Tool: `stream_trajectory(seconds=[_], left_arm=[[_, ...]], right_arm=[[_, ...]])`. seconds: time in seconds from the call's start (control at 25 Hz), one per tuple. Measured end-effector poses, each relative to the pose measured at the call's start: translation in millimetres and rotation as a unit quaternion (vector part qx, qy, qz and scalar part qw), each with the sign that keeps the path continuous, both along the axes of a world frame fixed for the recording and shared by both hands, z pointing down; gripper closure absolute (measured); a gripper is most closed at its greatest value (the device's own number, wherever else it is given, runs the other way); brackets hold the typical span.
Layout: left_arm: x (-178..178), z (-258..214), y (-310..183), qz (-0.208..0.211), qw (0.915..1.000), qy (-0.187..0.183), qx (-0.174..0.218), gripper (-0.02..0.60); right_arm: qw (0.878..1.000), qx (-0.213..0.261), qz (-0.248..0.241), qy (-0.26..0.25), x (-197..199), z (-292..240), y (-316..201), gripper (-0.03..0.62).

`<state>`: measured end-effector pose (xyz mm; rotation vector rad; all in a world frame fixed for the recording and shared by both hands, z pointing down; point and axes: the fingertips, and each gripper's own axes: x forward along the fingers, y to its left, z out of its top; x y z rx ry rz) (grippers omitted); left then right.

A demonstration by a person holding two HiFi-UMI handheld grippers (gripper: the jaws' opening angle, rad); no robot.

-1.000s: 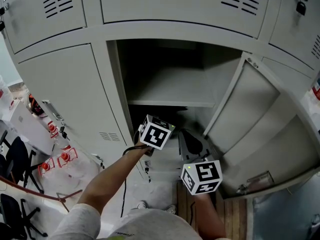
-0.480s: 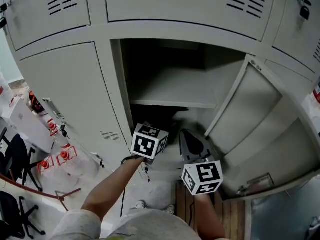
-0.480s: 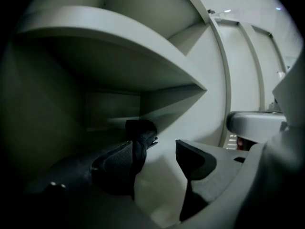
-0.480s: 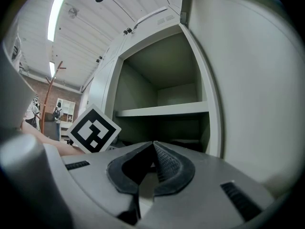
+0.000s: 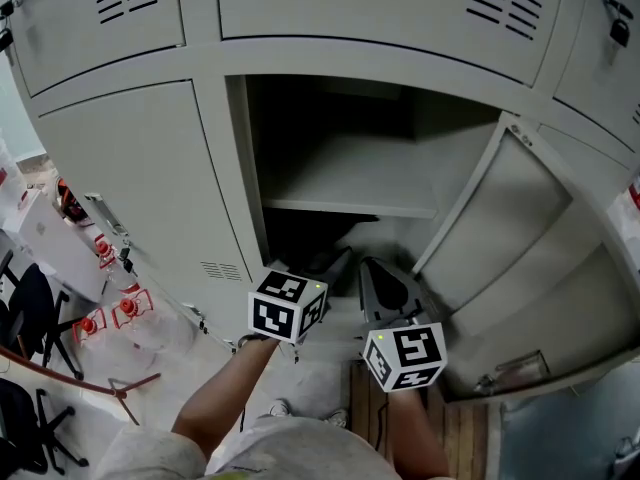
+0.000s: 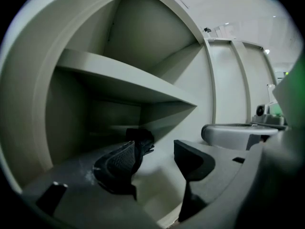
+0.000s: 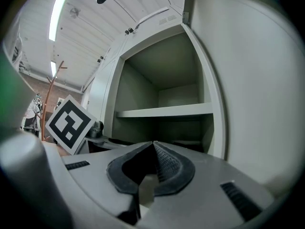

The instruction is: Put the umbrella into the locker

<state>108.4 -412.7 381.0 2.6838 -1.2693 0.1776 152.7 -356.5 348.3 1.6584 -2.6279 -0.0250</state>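
Locker (image 5: 232,178): door (image 5: 500,218) swung open, one shelf (image 5: 350,183) inside.
Umbrella (image 6: 139,138): I can see it folded up under the shelf, toward the back.
Left gripper (image 6: 155,150): jaws apart and closing, nothing between them.
Right gripper (image 7: 153,146): pinched together, holding nothing.

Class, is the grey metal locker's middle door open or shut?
Open: the grey metal locker door swings out to the right, exposing the inner shelf.

Your left grey gripper (image 6: 157,159) and right grey gripper (image 7: 152,163) show black ribbed pads (image 6: 116,163) and white cubes (image 5: 287,306) printed with black square markers. Ahead of you is a pale grey metal locker (image 5: 240,168), with a black folded umbrella (image 6: 140,138) in its shadow.
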Motion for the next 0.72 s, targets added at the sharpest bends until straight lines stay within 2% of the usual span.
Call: stream_trajectory(seconds=[0.32, 0.48, 0.72], left_arm=[[-18.0, -4.5, 17.1, -0.016, 0.9996, 0.023, 0.007, 0.35], [-21.9, -8.1, 21.6, -0.023, 0.9994, 0.015, 0.022, 0.393], [-26.0, -10.2, 23.3, -0.034, 0.9989, 0.007, 0.032, 0.529]], right_arm=[[1.0, 0.003, 0.001, 0.003, 1.4, -2.3, 0.3, 0.591], [1.0, 0.001, -0.007, 0.002, -2.1, -2.5, 0.4, 0.591], [1.0, 0.003, -0.012, 0.004, -5.0, -2.6, 1.2, 0.591]])
